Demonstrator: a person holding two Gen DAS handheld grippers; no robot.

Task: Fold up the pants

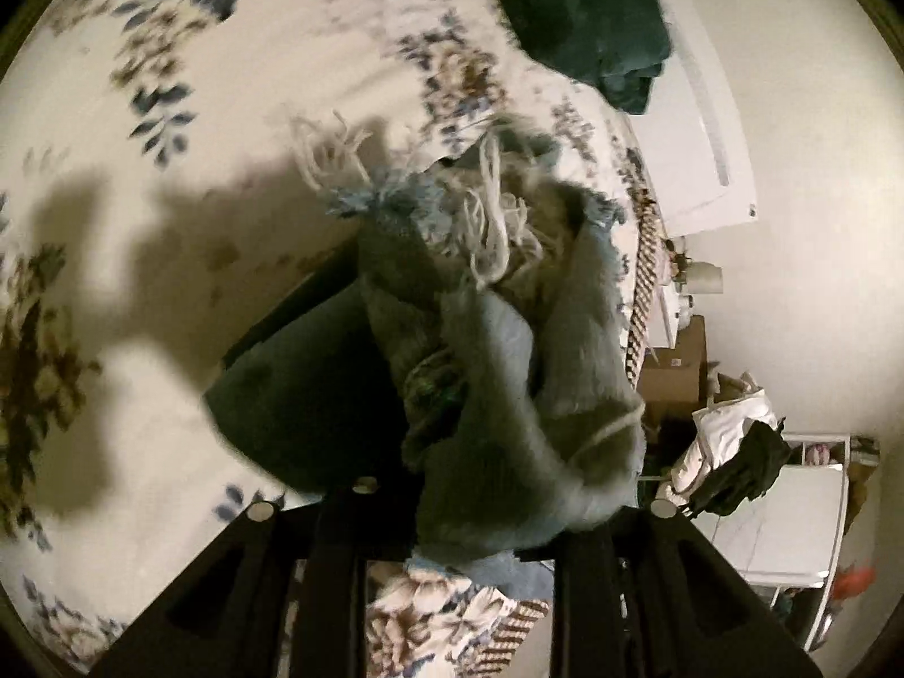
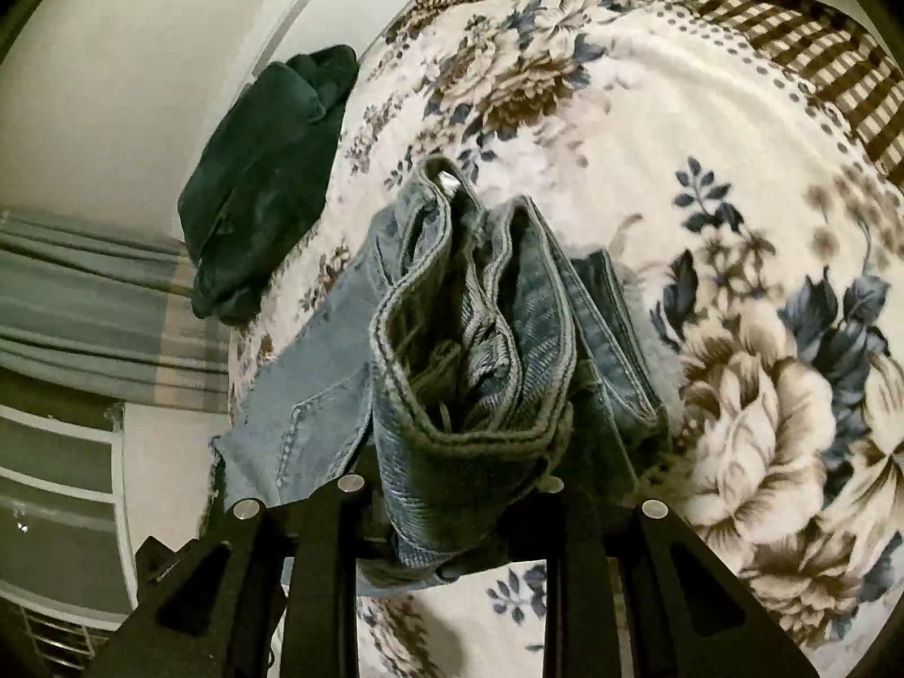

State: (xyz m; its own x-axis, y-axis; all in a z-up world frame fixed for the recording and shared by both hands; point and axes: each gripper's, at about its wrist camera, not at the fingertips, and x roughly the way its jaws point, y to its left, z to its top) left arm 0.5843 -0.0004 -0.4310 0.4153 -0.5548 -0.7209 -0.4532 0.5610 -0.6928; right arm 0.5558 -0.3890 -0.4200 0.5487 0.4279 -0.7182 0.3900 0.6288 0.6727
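The pants are light blue jeans. In the left wrist view my left gripper [image 1: 463,514] is shut on the frayed leg ends of the jeans [image 1: 508,339], which bunch up between the fingers and hide the tips. White fringe threads [image 1: 491,226] hang from the hems. In the right wrist view my right gripper [image 2: 452,503] is shut on the waistband of the jeans [image 2: 469,350], held above the bed. The stitched waistband folds stand upright in front of the camera and hide the fingertips.
A floral blanket [image 2: 706,169] covers the bed under both grippers. A dark green garment [image 2: 265,181] lies at the bed's edge; it also shows in the left wrist view [image 1: 587,11]. Beside the bed stand a cardboard box [image 1: 672,367] and a white rack with clothes [image 1: 734,452].
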